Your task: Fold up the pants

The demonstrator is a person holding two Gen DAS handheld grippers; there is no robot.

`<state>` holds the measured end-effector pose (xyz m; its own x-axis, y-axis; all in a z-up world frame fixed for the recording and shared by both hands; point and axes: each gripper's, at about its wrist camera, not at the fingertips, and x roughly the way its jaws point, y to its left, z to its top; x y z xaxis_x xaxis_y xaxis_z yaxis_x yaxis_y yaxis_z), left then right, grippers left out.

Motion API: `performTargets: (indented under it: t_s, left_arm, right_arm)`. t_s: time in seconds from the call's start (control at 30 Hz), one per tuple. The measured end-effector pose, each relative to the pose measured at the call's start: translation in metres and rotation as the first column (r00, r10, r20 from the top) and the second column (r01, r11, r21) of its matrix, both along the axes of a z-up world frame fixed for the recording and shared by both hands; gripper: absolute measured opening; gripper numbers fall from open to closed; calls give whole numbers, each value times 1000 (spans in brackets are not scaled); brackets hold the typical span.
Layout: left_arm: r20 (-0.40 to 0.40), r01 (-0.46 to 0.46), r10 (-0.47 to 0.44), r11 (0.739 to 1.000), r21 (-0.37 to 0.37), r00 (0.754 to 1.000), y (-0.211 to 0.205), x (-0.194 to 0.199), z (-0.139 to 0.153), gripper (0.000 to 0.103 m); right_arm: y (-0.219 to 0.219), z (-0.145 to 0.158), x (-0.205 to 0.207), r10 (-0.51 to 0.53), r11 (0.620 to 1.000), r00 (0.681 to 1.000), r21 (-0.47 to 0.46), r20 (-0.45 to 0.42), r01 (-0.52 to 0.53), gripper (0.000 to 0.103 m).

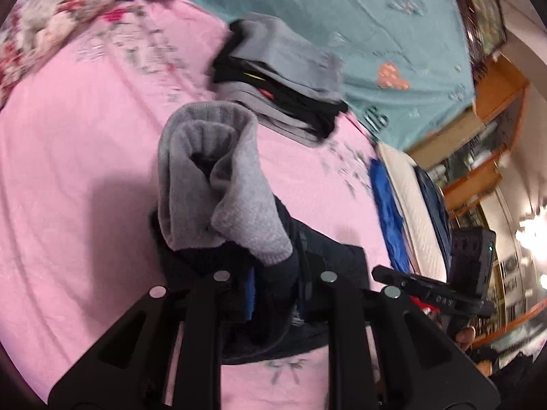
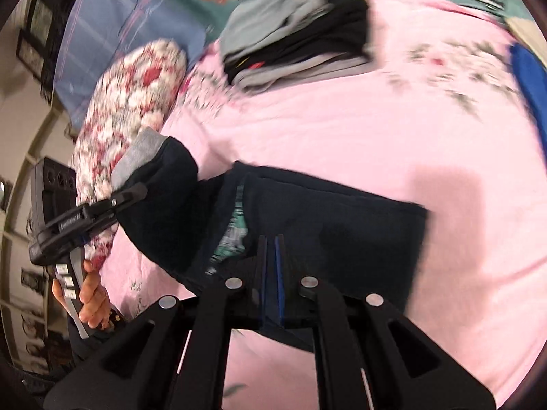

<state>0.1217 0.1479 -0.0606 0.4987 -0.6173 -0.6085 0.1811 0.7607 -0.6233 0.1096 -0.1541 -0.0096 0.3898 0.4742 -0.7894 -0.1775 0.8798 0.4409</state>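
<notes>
Both tongs pinching navy pants (image 2: 342,225) — right gripper (image 2: 271,266) clamped on flat edge, left gripper (image 1: 273,283) gripping bunched leg w/ grey lining (image 1: 218,184) turned up. Pants on pink sheet (image 1: 85,171). Beyond: 1 folded stack (image 1: 280,78), 1 floral pillow (image 2: 133,102) — blurry.

Dark navy pants (image 2: 342,218) with a grey fleece lining lie partly folded on the pink bed, directly ahead of the right tool; at the left tool one end (image 1: 218,184) is lifted, lining turned outward.
</notes>
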Motion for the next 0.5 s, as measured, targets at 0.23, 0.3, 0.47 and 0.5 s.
performTargets:
  t_s: [0.23,0.3,0.47,0.5]
  left_arm:
    - [50,187,-197,969,160,979,-122,-19,17,17]
    - [22,252,-261,950,182,965,-158,-21,8,17]
    - [-49,355,-353,909,218,934,-219,-24,-16,17]
    - [-63,368,-363,902,227,930,-228,-24,-21,18]
  right_arm:
    - [-82,-8,-40,-130,988,991,84,12,129,6]
    - [-98,-14,-47,-145,984,989,101,1,144,6]
    - [-126,-36,-52,-168,975,985,137,-48,174,7]
    - [-128,-40,-52,-166,975,984,141,-57,173,7]
